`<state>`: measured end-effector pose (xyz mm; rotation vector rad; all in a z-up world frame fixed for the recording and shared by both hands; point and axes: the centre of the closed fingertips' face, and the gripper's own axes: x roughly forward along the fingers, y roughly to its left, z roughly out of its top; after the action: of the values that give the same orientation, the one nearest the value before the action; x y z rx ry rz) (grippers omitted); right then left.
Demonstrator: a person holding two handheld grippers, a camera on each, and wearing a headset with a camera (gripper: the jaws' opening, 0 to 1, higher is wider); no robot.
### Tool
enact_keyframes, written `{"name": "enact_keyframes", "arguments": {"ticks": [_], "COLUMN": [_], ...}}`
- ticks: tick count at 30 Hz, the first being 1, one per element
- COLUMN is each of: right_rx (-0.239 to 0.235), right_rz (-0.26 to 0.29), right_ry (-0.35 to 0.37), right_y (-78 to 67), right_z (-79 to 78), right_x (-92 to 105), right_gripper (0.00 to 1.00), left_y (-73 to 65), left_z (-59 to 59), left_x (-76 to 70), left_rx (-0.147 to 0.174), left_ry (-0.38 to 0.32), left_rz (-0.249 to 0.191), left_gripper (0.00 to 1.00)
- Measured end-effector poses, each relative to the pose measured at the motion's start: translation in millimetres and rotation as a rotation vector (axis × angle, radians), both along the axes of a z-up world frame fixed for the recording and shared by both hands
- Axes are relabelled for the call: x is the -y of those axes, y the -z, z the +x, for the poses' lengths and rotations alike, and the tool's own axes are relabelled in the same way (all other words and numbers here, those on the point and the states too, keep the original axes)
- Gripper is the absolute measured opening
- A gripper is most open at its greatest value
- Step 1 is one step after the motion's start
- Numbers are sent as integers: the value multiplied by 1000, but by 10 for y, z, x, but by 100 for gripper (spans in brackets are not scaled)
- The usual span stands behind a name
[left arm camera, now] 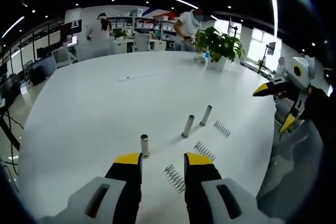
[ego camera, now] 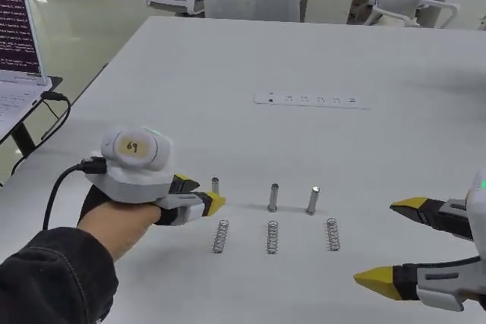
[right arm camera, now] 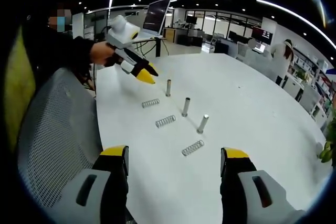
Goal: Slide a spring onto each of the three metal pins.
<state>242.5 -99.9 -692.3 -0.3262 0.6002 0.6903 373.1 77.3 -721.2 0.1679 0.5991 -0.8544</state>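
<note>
Yellow-tipped right gripper (ego camera: 389,242) held wide apart, empty, lower right. Left gripper (ego camera: 203,196) part-spread, nothing gripped, left of centre. Three springs (ego camera: 272,237) laid flat, lower centre; pins (ego camera: 273,197) just above, all bare. First pick judged pending: spring to be pinched, aligned over pin.
</note>
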Motion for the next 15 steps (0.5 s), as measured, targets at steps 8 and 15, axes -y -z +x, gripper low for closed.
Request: {"name": "enact_keyframes", "arguments": {"ticks": [8, 15], "right_rx": [1, 2], "right_rz": [1, 2], "right_ry": [-5, -7], "right_y": [-7, -13], "right_z": [-13, -13], "right_x": [-15, -22], "right_gripper": [70, 70], "left_y": [221, 382], "left_z": [-103, -171], "left_x": [-25, 7], "left_rx": [-35, -59], "left_ry": [3, 12], "left_rz": [56, 105], "left_gripper": [24, 23]}}
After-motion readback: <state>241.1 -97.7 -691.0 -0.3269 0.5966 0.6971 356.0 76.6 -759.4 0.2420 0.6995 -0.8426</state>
